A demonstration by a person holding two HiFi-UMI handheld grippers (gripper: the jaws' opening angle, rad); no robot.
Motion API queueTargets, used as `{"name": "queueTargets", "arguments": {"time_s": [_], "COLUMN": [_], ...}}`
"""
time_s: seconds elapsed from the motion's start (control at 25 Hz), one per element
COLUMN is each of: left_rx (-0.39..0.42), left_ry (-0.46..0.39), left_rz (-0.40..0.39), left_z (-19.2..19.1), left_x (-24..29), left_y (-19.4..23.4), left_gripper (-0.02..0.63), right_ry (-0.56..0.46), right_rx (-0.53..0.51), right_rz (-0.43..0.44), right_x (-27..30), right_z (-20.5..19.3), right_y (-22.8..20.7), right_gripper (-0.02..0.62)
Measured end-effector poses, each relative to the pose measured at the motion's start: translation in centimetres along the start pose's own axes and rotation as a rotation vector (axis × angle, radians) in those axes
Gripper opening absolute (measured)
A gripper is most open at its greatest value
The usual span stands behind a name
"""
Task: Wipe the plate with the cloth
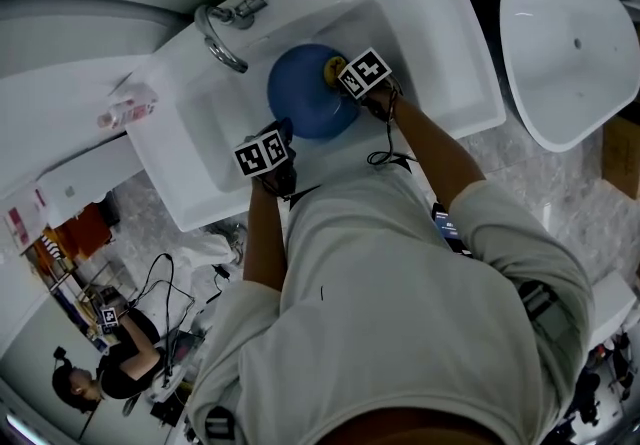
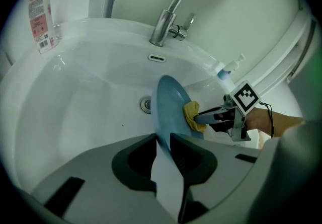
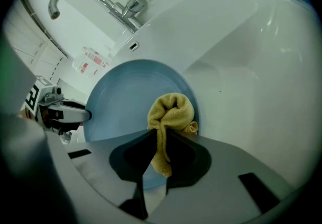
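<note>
Head view shows plate (image 1: 305, 93) in white sink (image 1: 468, 68) above marbled floor (image 1: 510, 161)

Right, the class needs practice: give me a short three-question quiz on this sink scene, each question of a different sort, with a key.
1. True or false: the right gripper holds the blue plate.
2. The yellow cloth touches: A the tap, B the plate's face, C the bottle.
3. Fill in: the plate is held over the white ____.
Key: 1 false, the left gripper grips its rim; 2 B; 3 sink.
</note>
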State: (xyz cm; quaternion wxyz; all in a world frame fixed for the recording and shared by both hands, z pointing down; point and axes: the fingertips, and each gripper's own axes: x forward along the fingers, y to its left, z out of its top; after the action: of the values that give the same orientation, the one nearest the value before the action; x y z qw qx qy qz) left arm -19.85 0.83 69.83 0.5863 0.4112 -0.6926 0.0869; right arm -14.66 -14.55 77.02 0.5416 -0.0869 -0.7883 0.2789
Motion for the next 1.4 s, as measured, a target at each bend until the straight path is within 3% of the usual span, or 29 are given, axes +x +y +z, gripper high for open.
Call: {"name": "queueTargets", "arguments": {"time_s": [0.32, 0.64, 1.0, 1.24, 1.4], "left_rx": [0.021, 0.034, 0.030, 0.009, 0.000], "left_ry": [0.000, -0.011, -0.007, -0.007, -0.007], "left_rz": [-0.010, -0.029, -0.029, -0.028, -0.025], "left_z": [-0.2, 0.2, -0.1, -0.5, -0.7], "left_x": [-0.1, -0.5, -0.6, -0.6, -0.6], "left_y": [-0.9, -1.2, -0.9, -0.6, -0.3], "left_gripper": [0.103, 0.107, 0.106, 0.107, 0.107], "right_ry": [-0.054, -0.104, -0.160, -0.123, -0.094], "right_rx": [-0.018, -0.135, -0.259, -0.410, -0.457], "right_rz": [-0.055, -0.072, 0.038, 0.123, 0.172], "right_x": [0.0, 0.1, 0.8, 1.2, 1.4], "right_z": [3.4, 6.3, 6.6, 4.6, 3.2], "right_y": [0.6, 2.9, 8.8, 12.6, 14.0], "right_gripper": [0.052, 0.052, 0.052, 0.052, 0.052]}}
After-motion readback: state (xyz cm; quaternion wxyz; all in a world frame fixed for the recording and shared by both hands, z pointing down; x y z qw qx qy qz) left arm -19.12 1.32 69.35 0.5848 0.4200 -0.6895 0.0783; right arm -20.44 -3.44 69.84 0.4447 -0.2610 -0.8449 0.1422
